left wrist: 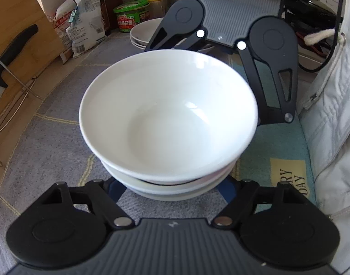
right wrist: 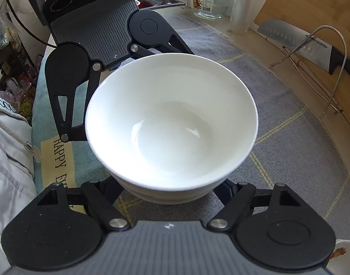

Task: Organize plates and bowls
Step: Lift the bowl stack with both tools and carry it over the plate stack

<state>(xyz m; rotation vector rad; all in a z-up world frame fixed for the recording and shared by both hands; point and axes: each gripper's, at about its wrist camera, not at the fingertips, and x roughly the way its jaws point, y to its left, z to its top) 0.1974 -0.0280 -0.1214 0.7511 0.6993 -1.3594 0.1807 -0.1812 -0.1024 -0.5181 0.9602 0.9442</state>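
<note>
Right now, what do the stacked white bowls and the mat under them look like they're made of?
Stacked bowls: likely glazed ceramic or porcelain, glossy white with sharp window glints; melamine is possible. Mat: woven fabric, matte grey with a visible weave and pale yellow lines.

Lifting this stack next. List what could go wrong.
1. The top bowl sits askew on the lower bowls; it may slide off when lifted.
2. The left claw and right claw flank the stack low; whether the pads press is hidden, so glazed sides may slip.
3. The plates stand close behind.
</note>
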